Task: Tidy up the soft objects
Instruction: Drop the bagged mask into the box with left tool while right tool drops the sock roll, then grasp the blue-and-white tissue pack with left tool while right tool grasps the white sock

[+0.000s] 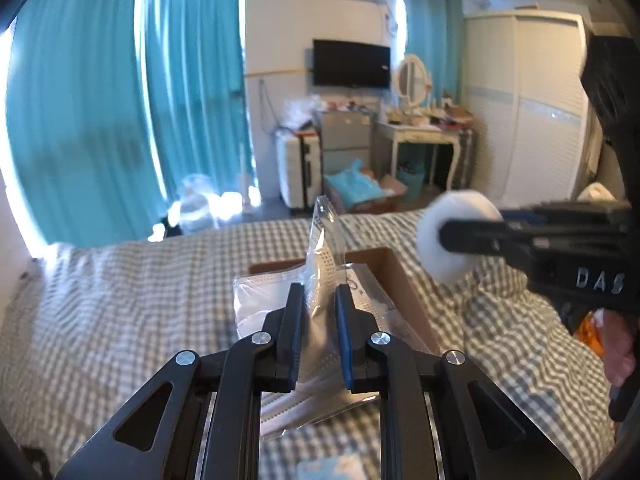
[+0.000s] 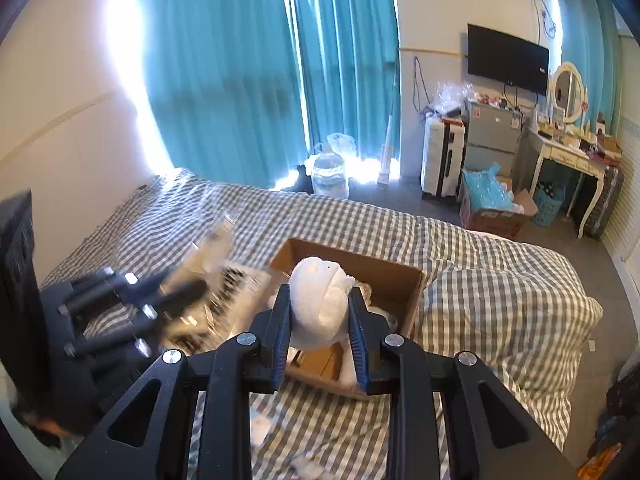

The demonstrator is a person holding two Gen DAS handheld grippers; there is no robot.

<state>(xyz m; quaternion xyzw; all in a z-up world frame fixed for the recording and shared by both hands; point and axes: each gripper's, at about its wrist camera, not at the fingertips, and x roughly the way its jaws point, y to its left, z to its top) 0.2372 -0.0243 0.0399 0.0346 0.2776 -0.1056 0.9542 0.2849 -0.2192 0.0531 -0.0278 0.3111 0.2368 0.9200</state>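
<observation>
While I look along both tools, the grey-and-white checked bed cover [image 2: 472,280] fills most of the scene, rumpled on the right side. On it, near the middle, sits an open brown cardboard box [image 2: 384,272] with pale soft items already inside.

My left gripper [image 1: 319,312] is clenched on a clear plastic packet of white face masks [image 1: 326,248], which stands up between the fingers, just left of the box and above more clear packets lying flat at the box's left edge. From the right wrist view this tool is blurred at the left, packet in its grasp.

My right gripper [image 2: 320,320] is grasping a round white soft pad [image 2: 320,304], squeezed between the blue-lined fingers, above the near part of the box. In the left wrist view the same pad [image 1: 456,236] hangs in the air to the right of the box, clear of the cover.
</observation>
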